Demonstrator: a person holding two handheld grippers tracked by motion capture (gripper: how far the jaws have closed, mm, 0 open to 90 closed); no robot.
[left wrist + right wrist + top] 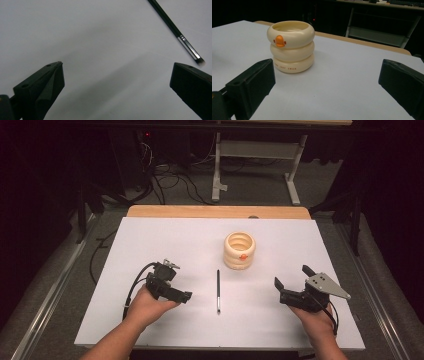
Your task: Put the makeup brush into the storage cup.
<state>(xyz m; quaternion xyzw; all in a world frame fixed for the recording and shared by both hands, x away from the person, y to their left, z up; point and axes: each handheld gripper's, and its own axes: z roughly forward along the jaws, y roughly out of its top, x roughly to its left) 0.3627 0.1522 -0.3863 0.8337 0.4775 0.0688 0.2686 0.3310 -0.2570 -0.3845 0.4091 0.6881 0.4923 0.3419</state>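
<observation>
Between the two grippers, on the white surface (150, 240), lies a thin black brush (218, 290), lengthwise toward the far edge and well apart from both sets of fingers. The left gripper (186, 296) rests low over the surface to the left of the brush, held in the person's left hand (150, 305). Its fingers are spread wide and hold nothing. In the left gripper view, bare surface lies between the two fingers (41, 87), and the brush (175, 30) runs diagonally beyond the right-hand finger, its silver ferrule and dark bristle tip just past that fingertip without touching it.

The right gripper (292, 276) sits to the right of the brush, held in the right hand (315, 320), with a grey plate (327, 286) on top. Its fingers are also wide open and empty. In the right gripper view, a cream holder (291, 46) of three stacked rings, bearing an orange beak, stands upright ahead of the fingers (252, 85), nearer the left-hand finger and clear of it. In the high view the holder (239, 250) stands just beyond the far end of the brush, slightly to its right, apart from it. The holder's open top shows nothing inside from these angles.
</observation>
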